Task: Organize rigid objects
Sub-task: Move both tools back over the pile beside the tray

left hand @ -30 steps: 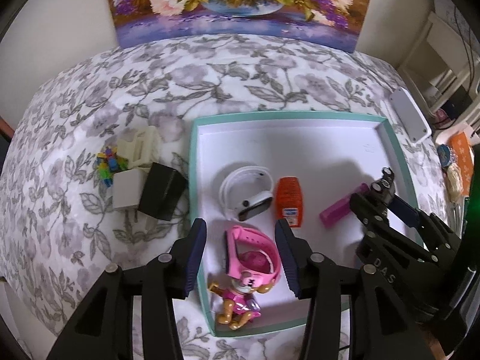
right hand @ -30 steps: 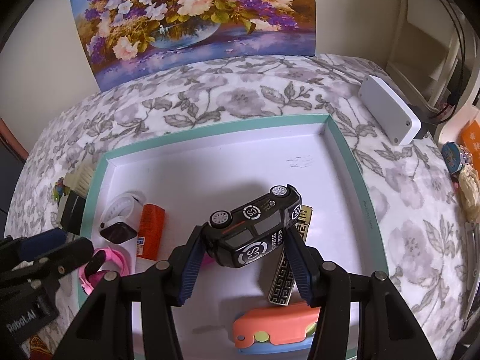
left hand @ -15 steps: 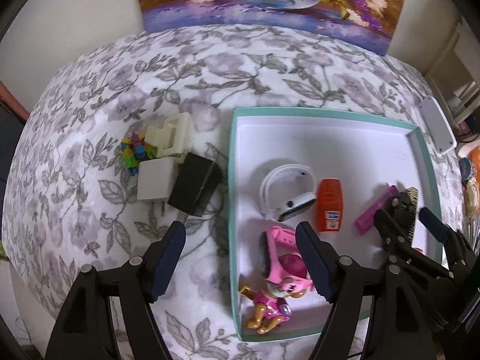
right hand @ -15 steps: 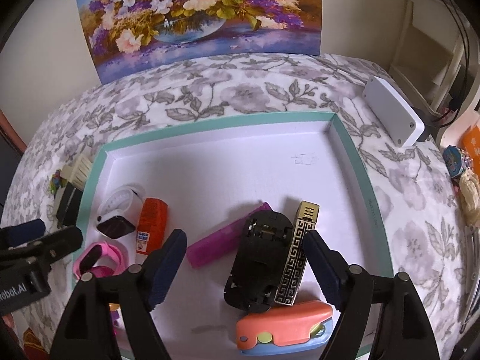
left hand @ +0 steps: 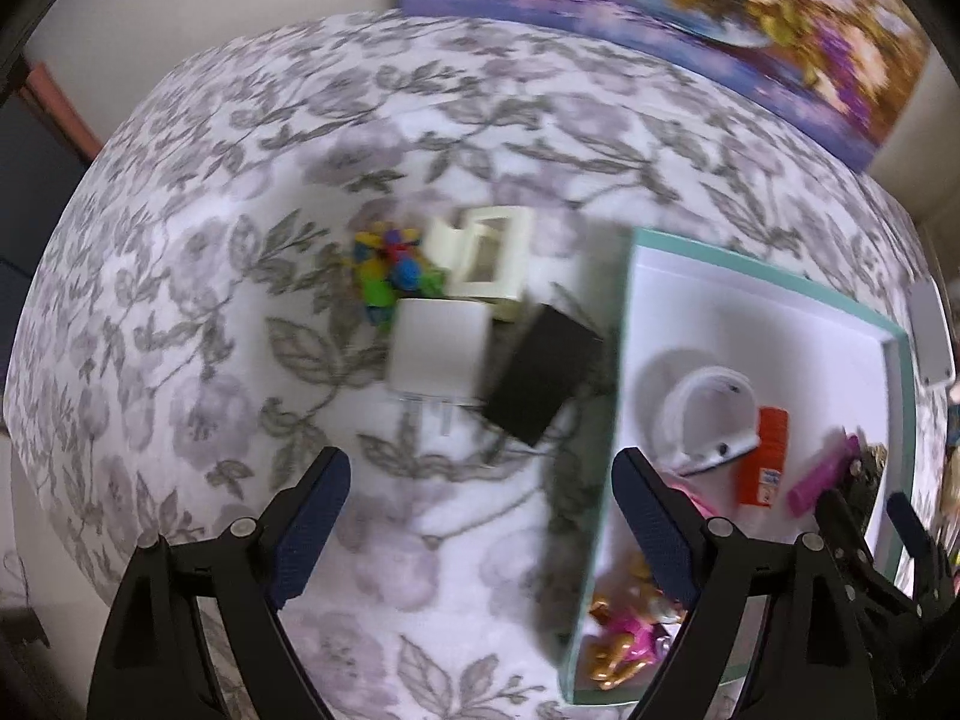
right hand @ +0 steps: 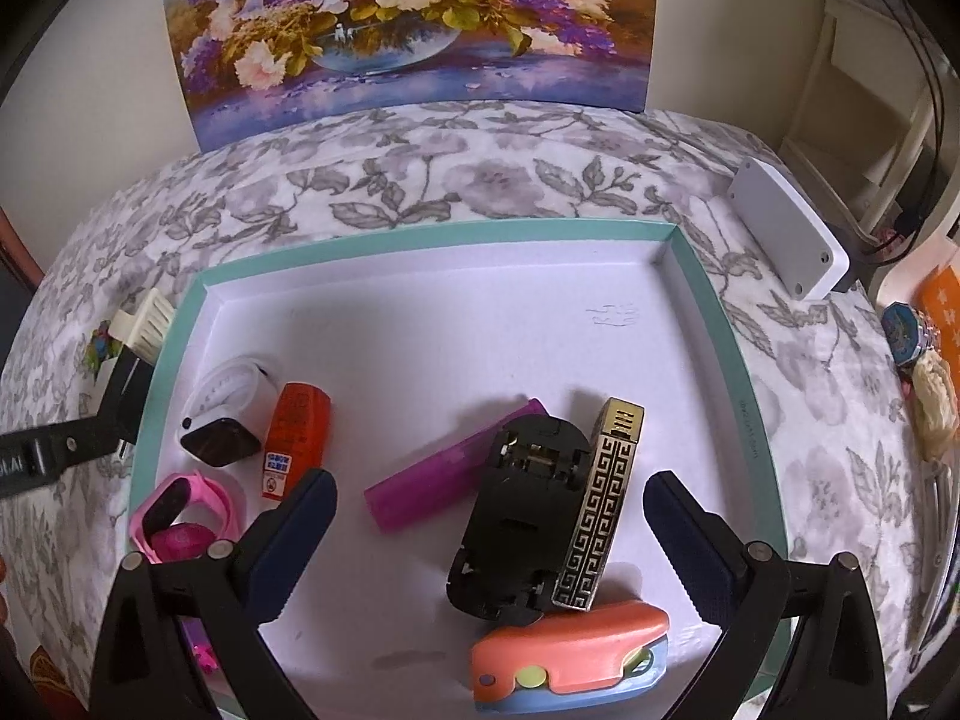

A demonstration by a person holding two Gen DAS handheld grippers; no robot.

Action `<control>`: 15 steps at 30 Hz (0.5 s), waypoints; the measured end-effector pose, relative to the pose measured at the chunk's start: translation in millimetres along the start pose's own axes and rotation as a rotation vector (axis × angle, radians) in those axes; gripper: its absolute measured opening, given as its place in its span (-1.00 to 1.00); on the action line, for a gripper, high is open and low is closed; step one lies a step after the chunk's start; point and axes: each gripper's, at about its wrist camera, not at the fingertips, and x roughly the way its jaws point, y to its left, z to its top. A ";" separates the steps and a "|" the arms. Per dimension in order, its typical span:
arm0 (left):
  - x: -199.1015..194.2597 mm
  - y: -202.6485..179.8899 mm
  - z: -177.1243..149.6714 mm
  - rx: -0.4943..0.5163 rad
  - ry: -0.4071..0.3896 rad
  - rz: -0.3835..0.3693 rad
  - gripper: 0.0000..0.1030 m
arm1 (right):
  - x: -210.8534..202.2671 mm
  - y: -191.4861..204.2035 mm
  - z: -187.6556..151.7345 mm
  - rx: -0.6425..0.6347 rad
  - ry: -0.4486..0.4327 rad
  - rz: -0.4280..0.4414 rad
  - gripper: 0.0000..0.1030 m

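Note:
A teal-rimmed white tray (right hand: pixel 702 294) holds a black toy car (right hand: pixel 516 510) lying upside down, a gold patterned lighter (right hand: pixel 600 510), a purple tube (right hand: pixel 444 480), an orange bottle (right hand: pixel 294 438), a white watch (right hand: pixel 222 408), a pink watch (right hand: pixel 180 522) and an orange case (right hand: pixel 570 654). My right gripper (right hand: pixel 489 534) is open and empty above the car. My left gripper (left hand: pixel 480 516) is open and empty over the cloth left of the tray (left hand: pixel 612 432). Ahead of it lie a black box (left hand: pixel 540 375), a white cube (left hand: pixel 438 354), a cream block (left hand: pixel 489 261) and colourful toy pieces (left hand: pixel 387 270).
A floral cloth (left hand: pixel 210 240) covers the table. A flower painting (right hand: pixel 408 24) leans on the back wall. A white flat box (right hand: pixel 792 228) lies at the table's right edge, with small items (right hand: pixel 924 360) beyond. A pink figure toy (left hand: pixel 630 636) lies in the tray's near corner.
My right gripper opened and let go of the toy car, which now lies upside down in the tray. My left gripper opened wider and swung left, off the tray toward the boxes.

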 end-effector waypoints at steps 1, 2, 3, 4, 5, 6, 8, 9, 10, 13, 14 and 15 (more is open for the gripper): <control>-0.3 5.1 1.9 -0.015 0.000 0.000 0.74 | -1.2 0.9 0.7 0.002 -0.001 0.002 1.00; -0.6 9.9 3.6 -0.027 0.000 0.000 0.74 | -2.3 1.7 1.8 0.007 -0.003 0.009 1.00; -1.1 17.9 6.4 -0.046 -0.002 0.002 0.74 | -4.1 2.6 2.7 0.016 -0.006 0.017 1.00; -1.6 24.7 8.2 -0.061 -0.004 0.005 0.74 | -5.5 3.7 3.7 0.023 -0.008 0.026 1.00; -2.3 30.8 9.6 -0.076 -0.007 0.011 0.74 | -7.5 5.5 4.6 0.031 -0.011 0.037 1.00; -3.2 39.7 11.5 -0.099 -0.010 0.021 0.74 | -9.1 8.1 5.5 0.037 -0.014 0.048 1.00; -4.9 57.5 14.8 -0.145 -0.016 0.038 0.74 | -12.6 16.1 6.7 0.029 -0.019 0.059 1.00; -5.3 63.8 16.7 -0.162 -0.018 0.043 0.74 | -13.9 20.3 7.1 0.019 -0.022 0.058 1.00; -6.0 71.8 18.4 -0.183 -0.020 0.046 0.74 | -15.1 25.0 7.3 0.008 -0.026 0.055 1.00; -6.1 89.4 22.5 -0.217 -0.023 0.052 0.74 | -19.0 43.5 7.5 -0.030 -0.034 0.063 1.00; -6.3 94.8 23.8 -0.225 -0.024 0.053 0.74 | -20.0 49.1 7.3 -0.038 -0.035 0.069 1.00; -6.4 98.7 24.9 -0.229 -0.025 0.052 0.74 | -21.1 55.1 7.3 -0.049 -0.037 0.075 1.00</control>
